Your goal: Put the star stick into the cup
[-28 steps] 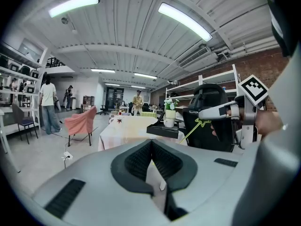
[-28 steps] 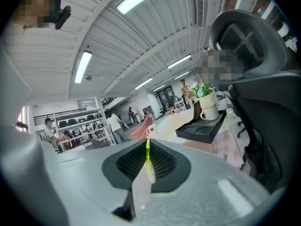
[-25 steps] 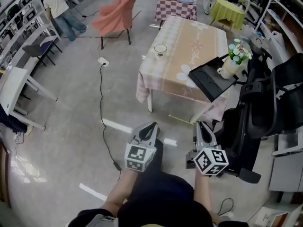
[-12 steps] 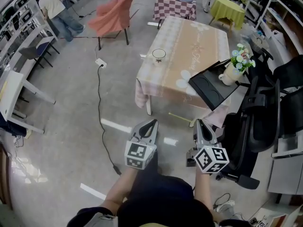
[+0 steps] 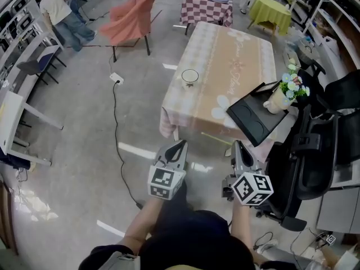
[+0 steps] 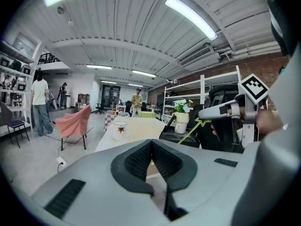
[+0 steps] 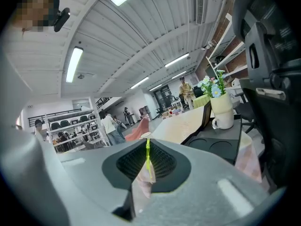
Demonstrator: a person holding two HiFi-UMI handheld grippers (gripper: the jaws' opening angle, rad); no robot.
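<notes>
Closer to the table (image 5: 242, 55) than a second ago, both grippers forward. Right gripper (image 5: 238, 147) clamped on star stick (image 7: 147, 154), slanting leftward; left gripper (image 5: 180, 147) closed, empty. Cup (image 5: 190, 76) at tabletop's near left edge, ahead-left of the stick

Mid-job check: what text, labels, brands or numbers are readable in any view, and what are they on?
No words or numbers can be read in any view.
Cubes on the left gripper and right gripper: black-and-white square markers, no letters.
On the tablecloth: faint print at its middle, too blurred to read.
On the cup: a red motif, no lettering.
On the star stick: none.
</notes>
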